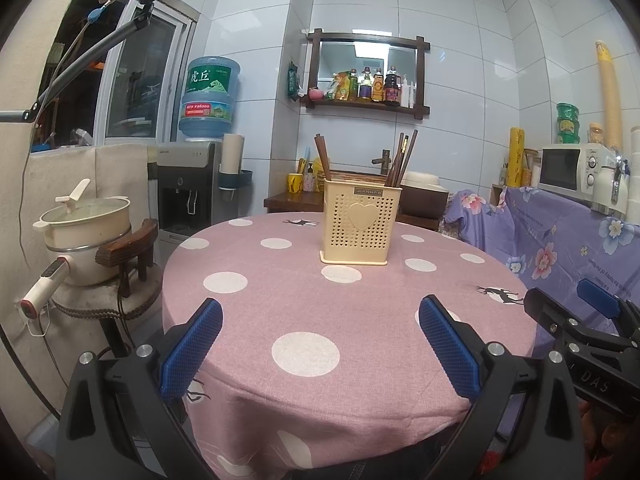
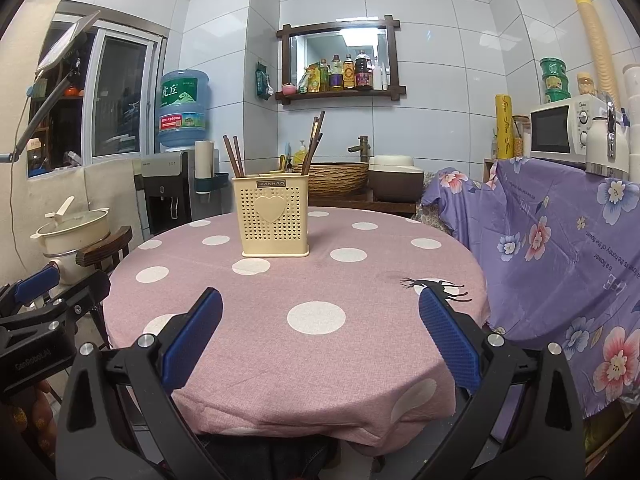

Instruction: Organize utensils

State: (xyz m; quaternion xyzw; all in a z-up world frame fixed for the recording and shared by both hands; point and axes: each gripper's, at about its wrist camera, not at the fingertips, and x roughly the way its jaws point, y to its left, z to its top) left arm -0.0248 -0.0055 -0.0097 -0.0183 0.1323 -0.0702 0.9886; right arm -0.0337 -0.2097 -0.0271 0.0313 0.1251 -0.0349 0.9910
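upright, chopsticks (image 2: 310,148) fill cream holder (image 2: 275,216)

Pink dotted table (image 1: 312,320) is lying wide open in front of both grippers, the only thing sitting in the way is the cream utensil holder (image 1: 361,226) toward the far side, chopsticks (image 1: 403,158) poking up out of it. Purple floral cloth (image 2: 560,248) is crowding the right edge, and a chair with a pot (image 1: 86,224) is hugging the left
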